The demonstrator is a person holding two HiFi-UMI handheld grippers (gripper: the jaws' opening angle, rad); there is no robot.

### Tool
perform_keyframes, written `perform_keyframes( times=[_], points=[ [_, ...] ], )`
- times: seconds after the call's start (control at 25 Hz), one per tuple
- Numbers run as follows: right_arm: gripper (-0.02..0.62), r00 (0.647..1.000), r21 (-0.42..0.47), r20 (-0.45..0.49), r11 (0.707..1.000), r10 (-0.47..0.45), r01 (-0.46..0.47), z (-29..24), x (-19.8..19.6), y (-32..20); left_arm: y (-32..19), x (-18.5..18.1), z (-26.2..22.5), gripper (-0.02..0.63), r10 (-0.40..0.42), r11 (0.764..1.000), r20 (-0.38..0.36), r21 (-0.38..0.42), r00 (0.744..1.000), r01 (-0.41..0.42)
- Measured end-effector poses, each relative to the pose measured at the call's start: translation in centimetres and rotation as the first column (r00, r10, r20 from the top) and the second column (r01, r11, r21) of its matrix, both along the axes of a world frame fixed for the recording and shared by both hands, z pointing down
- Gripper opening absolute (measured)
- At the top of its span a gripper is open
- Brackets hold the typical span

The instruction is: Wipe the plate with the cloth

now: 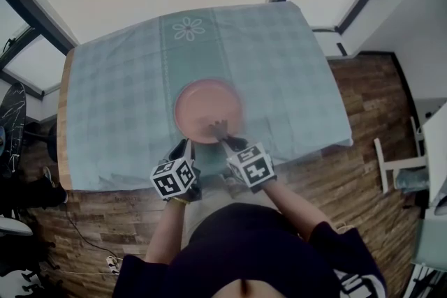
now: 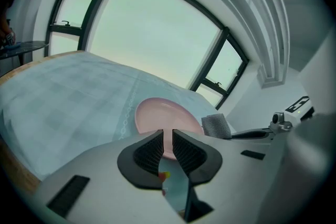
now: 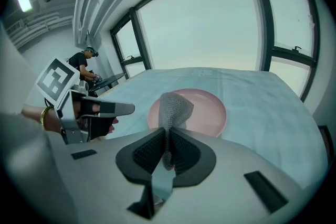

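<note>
**Cloth in the claw at the plate's near rim; wiping strokes not yet evident**

The right claw (image 3: 168,134) is clenched on a grey mesh cloth (image 3: 175,108), which stands up from between the jaws in a loose fold. The free end of the cloth hangs over the near edge of the pink plate (image 3: 205,110). No view settles whether cloth and plate touch.

The left claw (image 2: 167,136) grasps nothing. Its jaws are drawn close, with a narrow slit between them through which the plate shows. It hovers just left of the plate's near rim, beside the right claw and apart from the cloth.

The plate lies flat near the middle of the counter (image 1: 119,101), toward its near side, on a pale checked covering. Nothing else is seen on the counter.

Progress, as a judgement: the cloth is picked up and brought to the plate, so the preparatory part appears done. The plate's surface looks evenly pink, with no visible soil or streaks, so the extent already wiped cannot be read. The passes across the far and middle parts of the plate seem to remain.
</note>
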State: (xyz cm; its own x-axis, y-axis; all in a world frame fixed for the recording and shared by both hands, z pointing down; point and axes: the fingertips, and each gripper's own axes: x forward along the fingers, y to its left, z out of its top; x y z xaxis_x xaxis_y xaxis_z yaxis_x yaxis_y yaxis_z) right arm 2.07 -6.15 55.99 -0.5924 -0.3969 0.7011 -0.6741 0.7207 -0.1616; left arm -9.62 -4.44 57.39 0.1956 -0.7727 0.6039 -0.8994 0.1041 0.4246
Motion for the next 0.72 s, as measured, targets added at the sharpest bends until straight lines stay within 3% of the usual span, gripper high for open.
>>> perform_keyframes(
  times=[0.36, 0.72],
  points=[
    [0.032, 0.995, 0.004, 0.075, 0.998, 0.063, -0.064, -2.4, 1.3, 3.0, 2.9, 2.4, -3.6, 0.051, 0.064, 0.996, 0.01, 0.054, 0.998, -0.065],
    [0.032, 0.976, 0.021, 0.157, 0.988, 0.15, -0.155, -4.0, -0.1, 6.1, 5.7, 1.8, -4.5, 0.049, 0.145, 0.986, -0.002, 0.085, 0.989, -0.144]
  ],
)
